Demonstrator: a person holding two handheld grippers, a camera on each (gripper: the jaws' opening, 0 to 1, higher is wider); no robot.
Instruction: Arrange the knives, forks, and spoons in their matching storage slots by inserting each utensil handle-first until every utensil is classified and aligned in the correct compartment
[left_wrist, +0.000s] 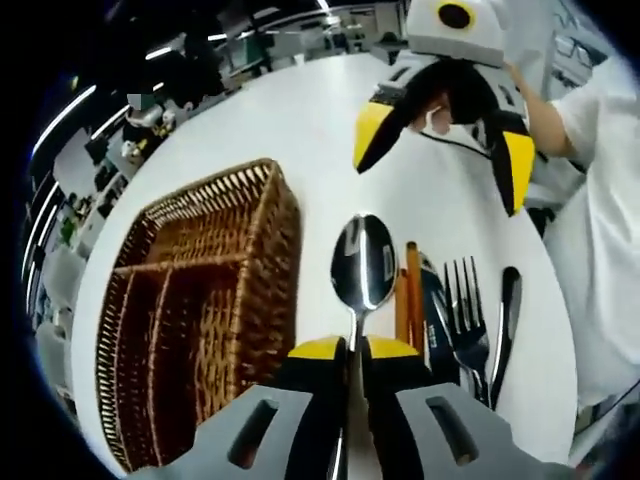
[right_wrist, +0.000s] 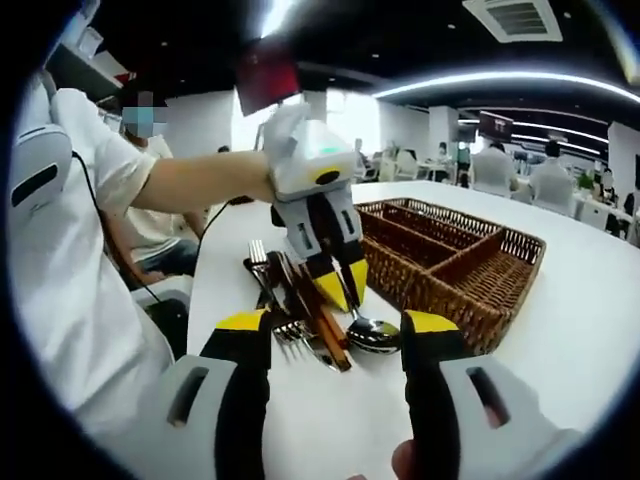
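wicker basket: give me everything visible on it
The wicker basket is brown woven cane, rectangular, open-topped, with woven dividers splitting it into several long compartments, one running crosswise at an end. Every compartment in view looks empty. It sits flat on the white table, beside the pile of utensils. In the right gripper view the left gripper is close beside it; contact can't be told.

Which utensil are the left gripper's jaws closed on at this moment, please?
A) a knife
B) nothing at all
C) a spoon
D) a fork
C: in the left gripper view the left gripper has its yellow-tipped jaws shut on the handle of the spoon, whose bowl points away beside the wicker basket, while the fork lies untouched on the table.
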